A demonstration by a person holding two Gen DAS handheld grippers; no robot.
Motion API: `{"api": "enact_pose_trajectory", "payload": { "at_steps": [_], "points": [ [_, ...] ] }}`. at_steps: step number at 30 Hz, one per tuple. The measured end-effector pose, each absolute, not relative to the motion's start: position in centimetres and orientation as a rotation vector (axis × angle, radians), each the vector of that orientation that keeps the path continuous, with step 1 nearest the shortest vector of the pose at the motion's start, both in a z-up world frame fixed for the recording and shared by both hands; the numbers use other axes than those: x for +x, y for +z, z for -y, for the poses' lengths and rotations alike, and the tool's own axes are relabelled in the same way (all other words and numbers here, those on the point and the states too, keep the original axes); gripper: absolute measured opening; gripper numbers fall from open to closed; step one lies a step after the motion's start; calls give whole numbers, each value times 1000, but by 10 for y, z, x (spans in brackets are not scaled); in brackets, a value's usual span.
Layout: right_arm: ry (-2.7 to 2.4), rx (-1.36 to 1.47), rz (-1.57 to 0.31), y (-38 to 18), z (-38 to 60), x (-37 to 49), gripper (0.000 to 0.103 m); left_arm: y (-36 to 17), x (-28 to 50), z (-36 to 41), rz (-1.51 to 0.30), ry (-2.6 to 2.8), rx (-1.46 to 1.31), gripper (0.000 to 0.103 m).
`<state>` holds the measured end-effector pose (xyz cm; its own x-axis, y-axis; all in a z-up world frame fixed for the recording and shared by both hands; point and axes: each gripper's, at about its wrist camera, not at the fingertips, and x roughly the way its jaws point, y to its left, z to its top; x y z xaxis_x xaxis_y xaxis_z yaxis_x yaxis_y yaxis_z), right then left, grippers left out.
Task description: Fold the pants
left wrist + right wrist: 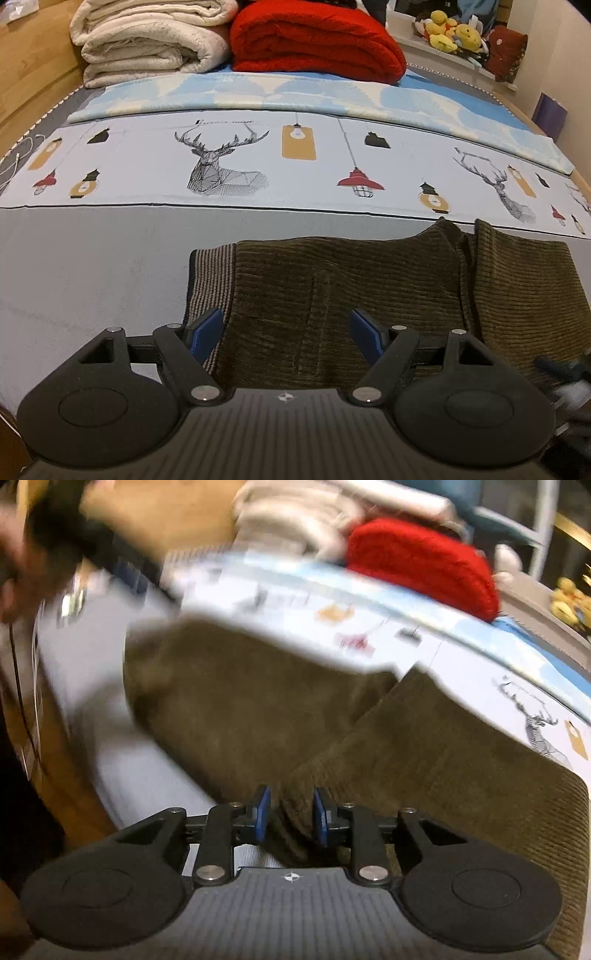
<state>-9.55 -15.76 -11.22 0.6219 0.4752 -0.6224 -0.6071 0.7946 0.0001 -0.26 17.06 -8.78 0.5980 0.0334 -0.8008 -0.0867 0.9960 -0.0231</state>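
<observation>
Right tool (291, 814) narrow, pinching a fold of the pants (258, 709); that view is smeared with blur. Left tool (286, 334) wide above the pants, gripping nothing. Pants lie on the bed (92, 266), right end cut off.

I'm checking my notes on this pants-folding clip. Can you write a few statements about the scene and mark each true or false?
1. The pants are brown corduroy. True.
2. The left claw is clamped shut on the waistband. False: its jaws stand wide open over the fabric near the striped waistband.
3. The right claw has a fold of the pants between its blue pads. True.
4. The folded blanket beside the cream one is green. False: it is red.
5. The bedsheet is printed with deer and lanterns. True.
6. The pants lie on a wooden floor. False: they lie on the bed.
</observation>
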Motion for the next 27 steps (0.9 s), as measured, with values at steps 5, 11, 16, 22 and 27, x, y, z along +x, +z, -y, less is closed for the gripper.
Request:
{"api": "enact_pose_trajectory", "payload": {
  "at_steps": [5,11,16,22,27],
  "points": [
    [540,-215,-796,-135,166,-79,26,-88,-2,-180,-930,102,-96,80],
    [513,-162,-758,-130,171,-81,26,-89,-7,-188,-929,147,-116,78],
    [467,-223,-720,-118,174,-92,26,-88,-16,-199,-918,200,-160,48],
    [361,-13,-461,-41,243,-103,56,-70,-39,-193,-820,174,-195,39],
    [255,69,-512,-44,297,-102,58,-69,-63,-158,-802,128,-184,39]
  ]
}}
